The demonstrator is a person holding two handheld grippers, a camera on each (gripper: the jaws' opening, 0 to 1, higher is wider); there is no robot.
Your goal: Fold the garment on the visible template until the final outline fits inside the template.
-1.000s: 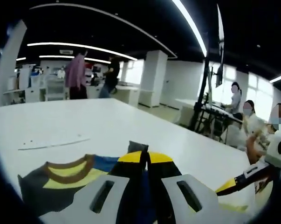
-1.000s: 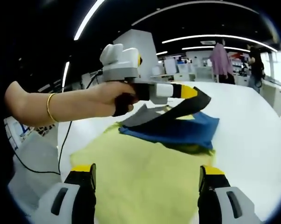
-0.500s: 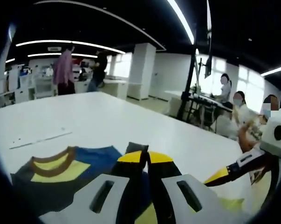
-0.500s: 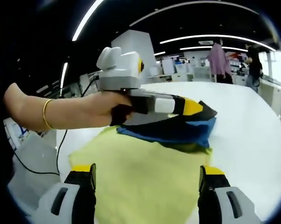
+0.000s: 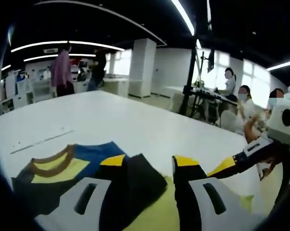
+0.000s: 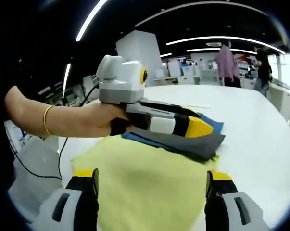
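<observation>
The garment (image 5: 63, 168) lies on the white table (image 5: 116, 120), with a brown collar, yellow and blue panels and dark grey parts. My left gripper (image 5: 149, 166) is open just above it, and a dark grey flap (image 5: 140, 185) rests loose between its jaws. In the right gripper view a hand holds the left gripper (image 6: 200, 126) low over the folded grey and blue layers (image 6: 202, 144). The yellow part of the garment (image 6: 149, 178) spreads in front of my right gripper (image 6: 152, 183), which is open and holds nothing. The right gripper (image 5: 260, 154) also enters the left gripper view from the right.
A thin pale strip (image 5: 39, 141) lies on the table beyond the collar. A black stand (image 5: 189, 86) and seated people are off the table's right side, and standing people (image 5: 62, 70) are at desks far behind. A black cable (image 6: 63, 154) hangs by the table's left edge.
My left gripper has opened and let go of the dark grey flap, which now lies flat over the blue layer. It came down and forward with the flap first. The right gripper stayed open.
</observation>
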